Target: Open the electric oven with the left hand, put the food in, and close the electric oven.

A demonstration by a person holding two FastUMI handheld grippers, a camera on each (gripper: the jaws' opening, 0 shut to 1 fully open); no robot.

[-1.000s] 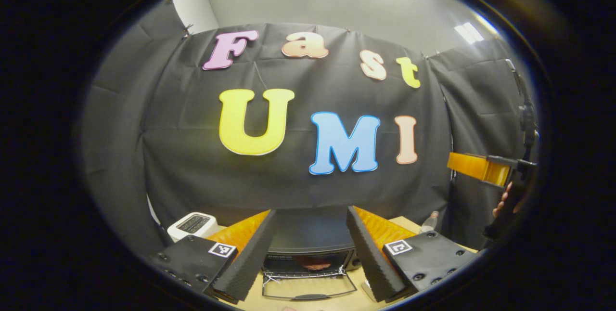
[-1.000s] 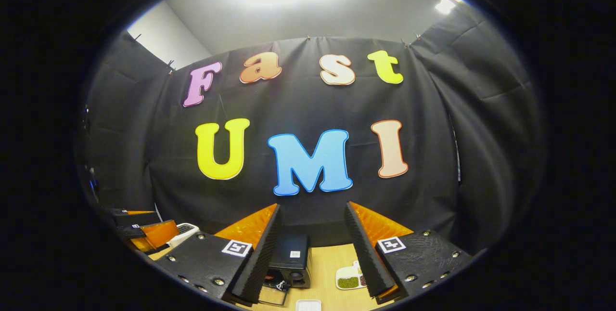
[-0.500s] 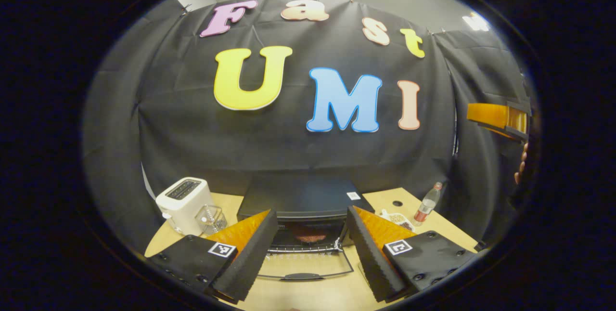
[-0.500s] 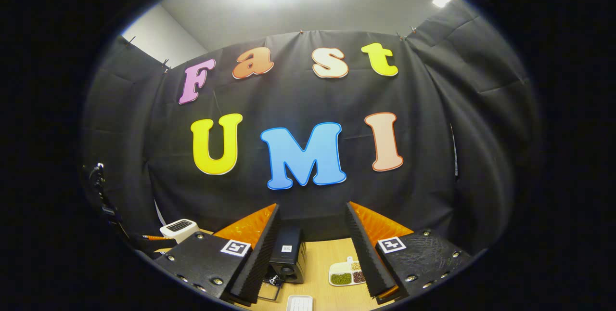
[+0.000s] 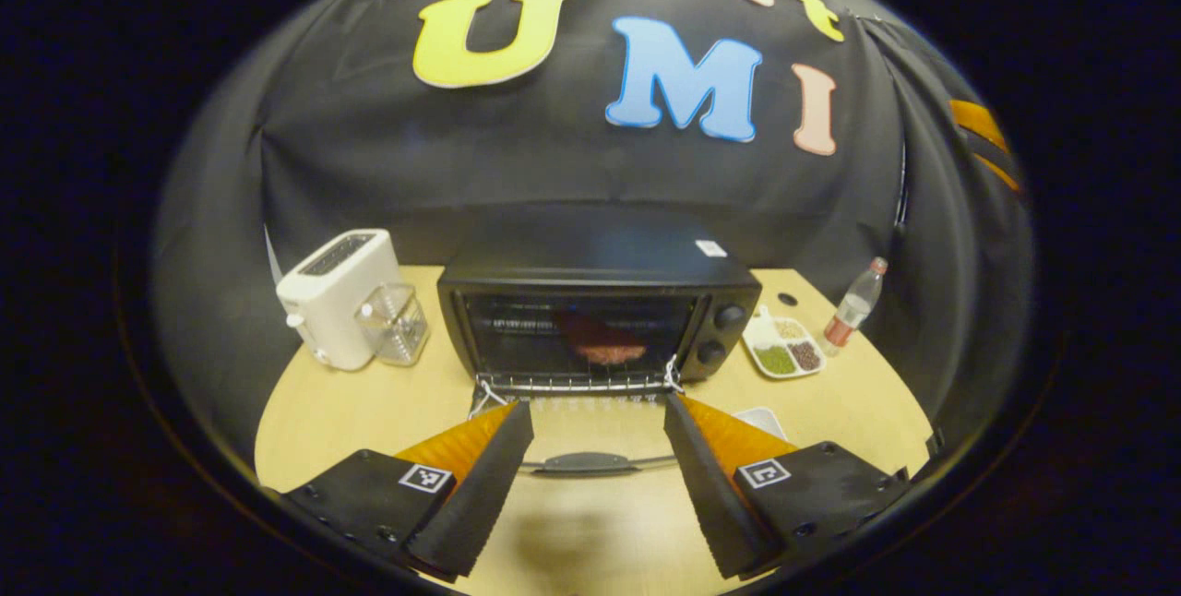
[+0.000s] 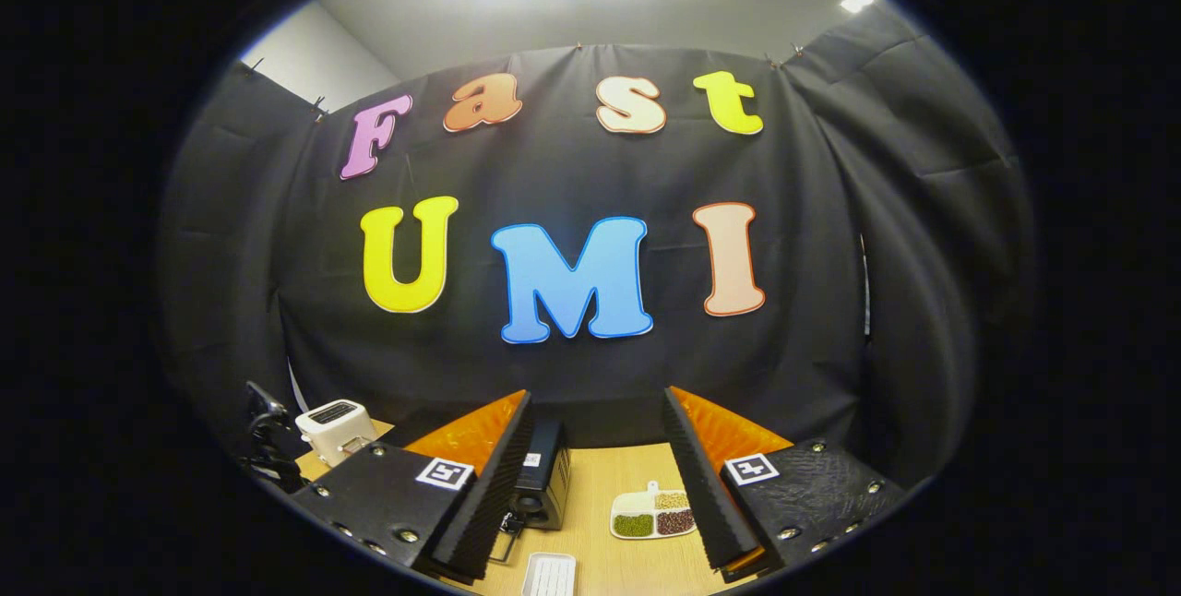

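In the left gripper view, the left gripper (image 5: 598,467) hung wide open over the surface (image 5: 369,407), holding nothing. Between its fingers lay the oven's door (image 5: 581,435), folded down flat toward the camera, its handle (image 5: 583,462) nearest. Just behind, the oven (image 5: 600,301) stood open, with the food (image 5: 604,347), a reddish piece, inside on the rack. A small white tray (image 5: 764,418) lay just beside the right finger. Left of the oven stood a clear cup (image 5: 395,324) touching or nearly touching a white toaster (image 5: 334,296). Right of the oven sat a divided dish (image 5: 782,347) of grains, and beyond it a bottle (image 5: 853,305) near the surface's edge.

In the right gripper view, the right gripper (image 6: 595,485) was likewise wide open and empty, raised above the surface (image 6: 600,485). The white tray (image 6: 550,575) lay low between its fingers, the dish (image 6: 653,515) farther on, the oven (image 6: 544,485) to the left behind the left finger, and the toaster (image 6: 334,425) well off to the left.
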